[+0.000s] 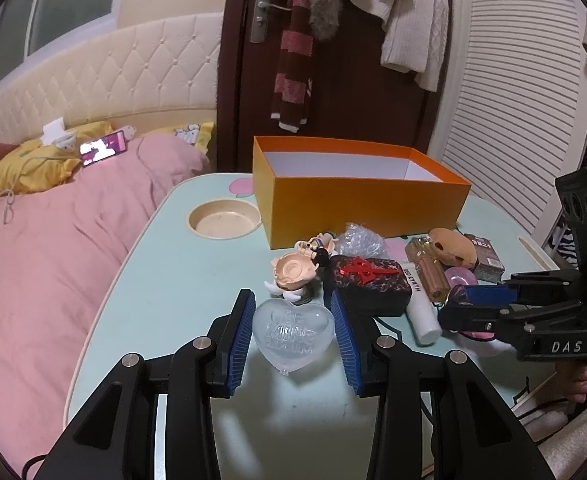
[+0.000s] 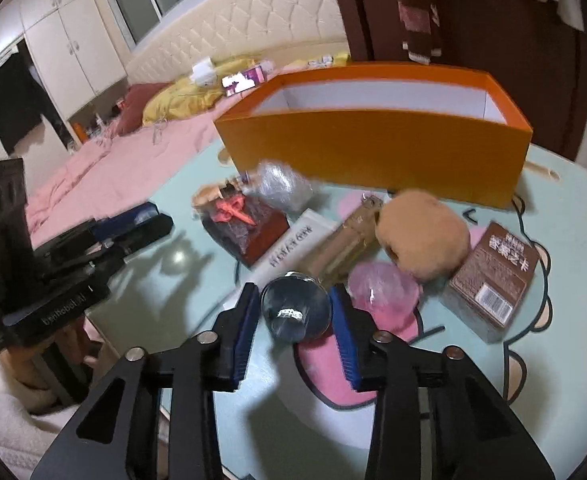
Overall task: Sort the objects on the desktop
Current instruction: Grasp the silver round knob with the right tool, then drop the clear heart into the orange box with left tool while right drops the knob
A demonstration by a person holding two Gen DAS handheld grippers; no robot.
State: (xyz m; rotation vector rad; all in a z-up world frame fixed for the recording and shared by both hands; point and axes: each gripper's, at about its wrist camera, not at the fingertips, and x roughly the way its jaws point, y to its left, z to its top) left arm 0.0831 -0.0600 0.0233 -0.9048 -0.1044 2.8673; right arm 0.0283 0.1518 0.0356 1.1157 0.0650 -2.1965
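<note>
My left gripper (image 1: 292,336) is shut on a clear heart-shaped case (image 1: 292,334) and holds it just above the pale green table (image 1: 181,272). My right gripper (image 2: 295,312) is shut on a clear round case (image 2: 295,313) over the table's pink print; it also shows in the left wrist view (image 1: 481,304). An open orange box (image 1: 357,192) stands at the back of the table and shows in the right wrist view too (image 2: 377,148). Between it and the grippers lie a dark red box (image 1: 367,286), a white tube (image 1: 421,308), a figurine (image 1: 295,270), a gold bottle (image 2: 349,240) and a brown plush (image 2: 423,234).
A brown carton (image 2: 493,280) lies at the right, a pink plastic piece (image 2: 383,292) beside the right gripper, a crumpled clear bag (image 2: 283,186) by the box. A round cup recess (image 1: 225,218) is at the table's back left. A pink bed (image 1: 53,248) borders the left edge.
</note>
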